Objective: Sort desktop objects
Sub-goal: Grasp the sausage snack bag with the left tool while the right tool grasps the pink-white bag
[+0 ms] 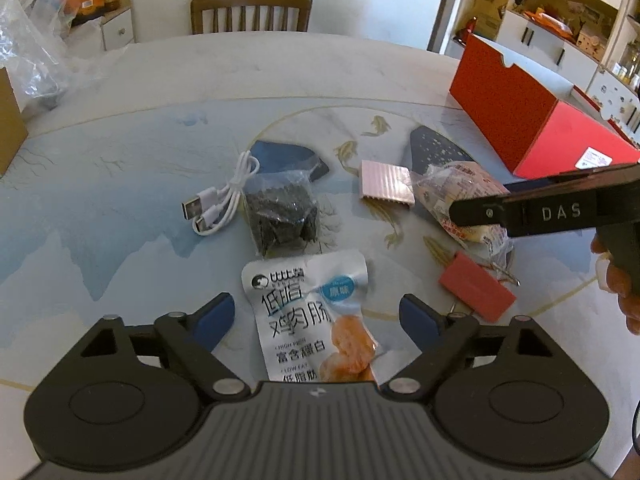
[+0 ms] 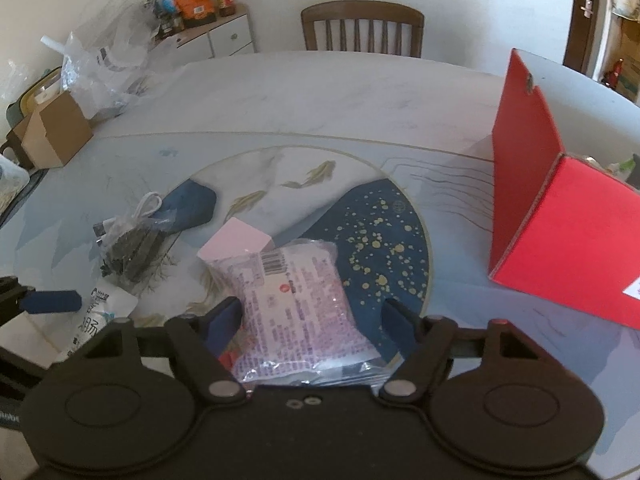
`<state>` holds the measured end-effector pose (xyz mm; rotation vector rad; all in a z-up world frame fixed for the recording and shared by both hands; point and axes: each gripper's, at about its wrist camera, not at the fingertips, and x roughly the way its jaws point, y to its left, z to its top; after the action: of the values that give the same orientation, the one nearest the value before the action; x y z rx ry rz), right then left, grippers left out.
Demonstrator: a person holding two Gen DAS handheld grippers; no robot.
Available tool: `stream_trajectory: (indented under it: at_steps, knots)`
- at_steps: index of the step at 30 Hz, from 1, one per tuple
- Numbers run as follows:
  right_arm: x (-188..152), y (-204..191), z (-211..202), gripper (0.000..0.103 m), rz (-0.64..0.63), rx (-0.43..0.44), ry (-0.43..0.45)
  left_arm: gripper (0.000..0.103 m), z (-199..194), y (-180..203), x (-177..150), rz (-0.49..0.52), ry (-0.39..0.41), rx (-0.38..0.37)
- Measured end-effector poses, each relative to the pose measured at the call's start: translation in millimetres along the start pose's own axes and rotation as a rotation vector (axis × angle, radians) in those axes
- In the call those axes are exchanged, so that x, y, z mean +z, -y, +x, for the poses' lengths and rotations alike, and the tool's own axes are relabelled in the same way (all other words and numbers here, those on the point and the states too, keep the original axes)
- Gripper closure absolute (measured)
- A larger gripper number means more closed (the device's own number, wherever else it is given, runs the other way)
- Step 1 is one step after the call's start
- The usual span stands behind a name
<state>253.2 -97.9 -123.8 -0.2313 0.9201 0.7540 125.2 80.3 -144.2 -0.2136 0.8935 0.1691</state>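
My left gripper (image 1: 316, 316) is open, its blue pads either side of a silver chicken-snack packet (image 1: 316, 316) lying on the table. My right gripper (image 2: 310, 316) is open around a clear pink-printed snack bag (image 2: 296, 300), also lying on the table; it shows in the left wrist view (image 1: 460, 196) under the right gripper's finger. A pink block (image 2: 236, 240) (image 1: 386, 186) lies just beyond that bag. A red block (image 1: 476, 288), a bag of dark bits (image 1: 280, 212) and a white USB cable (image 1: 224, 200) lie nearby.
An open red box (image 2: 560, 240) (image 1: 528, 120) stands at the right. A cardboard box (image 2: 56, 136) and clear plastic bags (image 2: 104, 76) sit at the far left. A wooden chair (image 1: 252, 10) stands behind the table.
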Motion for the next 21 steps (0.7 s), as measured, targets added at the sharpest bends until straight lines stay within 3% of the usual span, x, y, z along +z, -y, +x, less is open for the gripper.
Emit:
stream_trajectory:
  at_steps: [3,10,13,21]
  knots:
    - [0,2,1,0.038,-0.004,0.018,-0.009,0.035,1,-1,4,-0.012,0.010,0.020]
    - [0,5,-2,0.048,-0.015,0.020,-0.009,0.046,2,-5,8,-0.038,0.017,0.023]
    - [-2,7,-6,0.050,-0.024,0.001,-0.002,0.056,-1,-1,9,-0.025,0.036,0.019]
    - [-10,19,-26,0.051,0.019,-0.003,0.014,0.058,-5,-4,10,-0.056,0.045,-0.001]
